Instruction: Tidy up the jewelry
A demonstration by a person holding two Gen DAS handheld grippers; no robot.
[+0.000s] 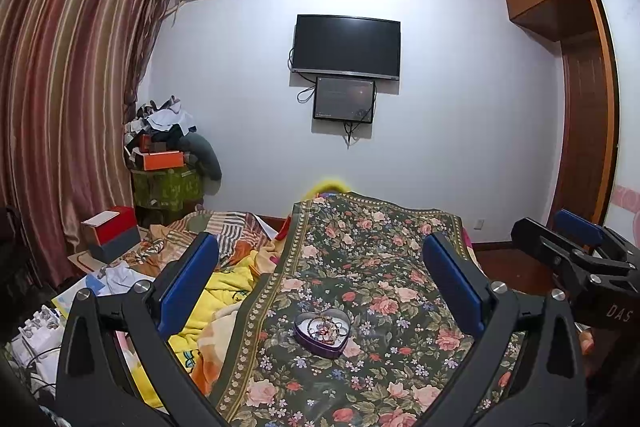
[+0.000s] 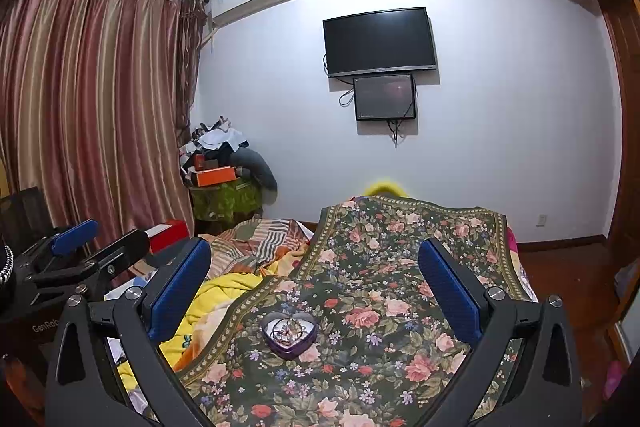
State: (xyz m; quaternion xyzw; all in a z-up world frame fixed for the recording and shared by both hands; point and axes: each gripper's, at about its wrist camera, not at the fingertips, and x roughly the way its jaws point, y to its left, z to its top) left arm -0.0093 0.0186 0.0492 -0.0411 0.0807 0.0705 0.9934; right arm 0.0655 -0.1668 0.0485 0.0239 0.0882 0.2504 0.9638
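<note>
A purple heart-shaped box [image 1: 322, 334] lies open on a dark floral cloth [image 1: 380, 267] spread over the bed. It holds a tangle of jewelry [image 1: 325, 327]. My left gripper [image 1: 320, 267] is open and empty, raised above and short of the box. The right gripper shows at the right edge of the left wrist view [image 1: 576, 251]. In the right wrist view the box [image 2: 289, 335] with its jewelry [image 2: 288, 330] sits left of centre. My right gripper [image 2: 316, 271] is open and empty, held above the cloth [image 2: 400, 267]. The left gripper shows at its left [image 2: 84, 247].
Yellow and striped bedding [image 1: 224, 267] is heaped left of the cloth. A red and grey box [image 1: 112, 233] and papers lie at the far left. A cluttered stand [image 1: 168, 163] is by the curtain. A TV [image 1: 346, 45] hangs on the far wall. A wooden wardrobe [image 1: 580, 107] is at right.
</note>
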